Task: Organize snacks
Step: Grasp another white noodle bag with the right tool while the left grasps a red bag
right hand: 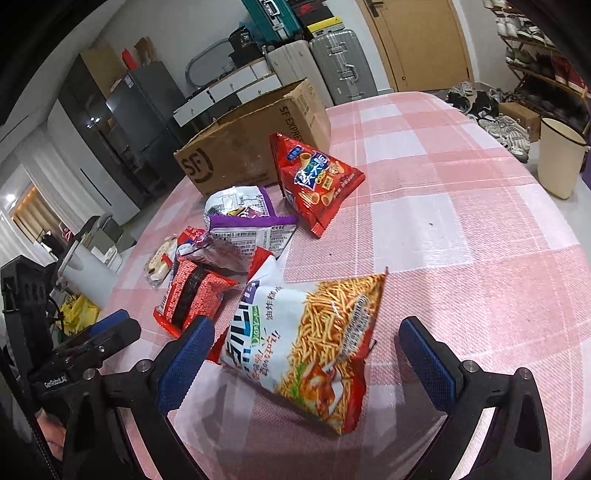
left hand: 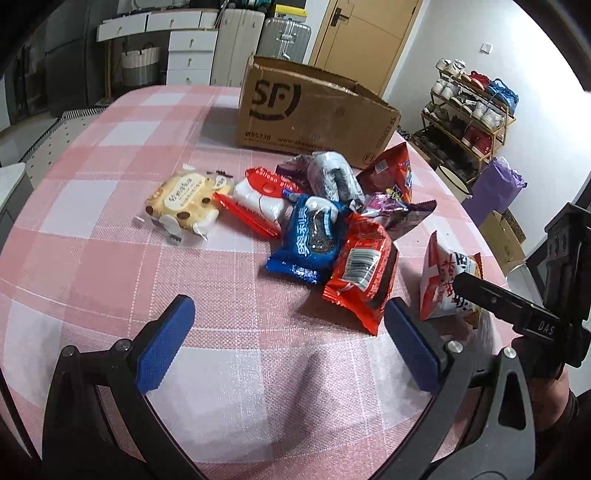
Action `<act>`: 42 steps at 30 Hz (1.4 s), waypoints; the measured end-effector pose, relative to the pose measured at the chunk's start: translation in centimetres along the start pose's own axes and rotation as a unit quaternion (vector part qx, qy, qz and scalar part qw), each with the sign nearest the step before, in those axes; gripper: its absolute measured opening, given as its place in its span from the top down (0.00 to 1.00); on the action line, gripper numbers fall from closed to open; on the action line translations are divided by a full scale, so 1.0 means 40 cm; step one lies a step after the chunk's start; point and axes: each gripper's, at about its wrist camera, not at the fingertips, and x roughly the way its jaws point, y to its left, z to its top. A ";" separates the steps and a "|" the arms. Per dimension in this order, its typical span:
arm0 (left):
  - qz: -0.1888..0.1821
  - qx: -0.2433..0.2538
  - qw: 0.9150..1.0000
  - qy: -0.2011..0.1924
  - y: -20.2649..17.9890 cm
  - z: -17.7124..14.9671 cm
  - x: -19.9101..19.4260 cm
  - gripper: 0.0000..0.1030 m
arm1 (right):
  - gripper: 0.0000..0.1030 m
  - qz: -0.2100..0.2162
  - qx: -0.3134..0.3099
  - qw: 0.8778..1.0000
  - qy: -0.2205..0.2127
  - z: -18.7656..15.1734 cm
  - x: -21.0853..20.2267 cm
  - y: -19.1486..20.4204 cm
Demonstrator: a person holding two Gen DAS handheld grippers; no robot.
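The snacks (left hand: 325,221) lie heaped on the checked counter (left hand: 110,240) in front of the box (left hand: 314,110), overlapping so that the lower packets are partly hidden; the box's inside cannot be seen. The left hand-held gripper (left hand: 288,343) hovers low over bare cloth short of the pile, fingers spread wide. The right hand-held gripper (right hand: 306,362) is also spread, its fingers either side of the noodle bag (right hand: 310,354); contact is unclear. Suitcases (right hand: 332,62) and a door (left hand: 365,33) stand behind.
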 end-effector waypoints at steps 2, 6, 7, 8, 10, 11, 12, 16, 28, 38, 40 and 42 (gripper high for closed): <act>0.000 0.001 1.000 0.003 0.001 0.001 0.010 0.01 | 0.01 0.003 -0.002 1.000 0.004 -0.002 0.006 0.002; 0.000 0.002 1.000 0.003 0.000 -0.001 0.016 0.01 | 0.08 0.015 -0.012 1.000 0.006 -0.003 0.013 0.009; 0.000 0.001 1.000 0.004 0.000 -0.001 0.018 0.01 | 0.14 0.017 -0.014 1.000 0.007 -0.003 0.016 0.010; 0.000 0.001 1.000 0.005 0.000 -0.001 0.023 0.01 | 0.20 0.015 -0.018 1.000 0.006 -0.003 0.018 0.012; -0.001 0.001 1.000 0.008 -0.002 0.000 0.028 0.01 | 0.33 0.029 -0.022 0.999 0.009 -0.007 0.021 0.012; 0.000 0.002 1.000 0.008 -0.004 -0.001 0.029 0.01 | 0.36 0.030 -0.022 0.999 0.009 -0.008 0.021 0.012; 0.002 0.003 1.000 0.008 -0.006 -0.001 0.029 0.01 | 0.37 0.034 -0.023 0.999 0.008 -0.008 0.022 0.011; 0.006 0.006 1.000 0.004 -0.014 0.001 0.022 0.01 | 0.43 0.047 -0.021 0.999 0.003 -0.015 0.013 0.008; 0.014 0.048 0.999 0.010 -0.073 0.015 0.041 0.01 | 0.43 0.068 -0.017 0.997 -0.026 -0.008 -0.037 -0.016; 0.017 0.088 0.995 0.030 -0.148 0.045 0.106 0.01 | 0.43 0.091 -0.011 0.995 -0.031 0.018 -0.034 -0.030; 0.020 0.091 0.995 0.029 -0.154 0.049 0.112 0.02 | 0.43 0.095 -0.010 0.995 -0.029 0.021 -0.036 -0.031; 0.023 0.099 0.994 0.028 -0.163 0.052 0.117 0.03 | 0.43 0.098 -0.009 0.995 -0.030 0.022 -0.038 -0.032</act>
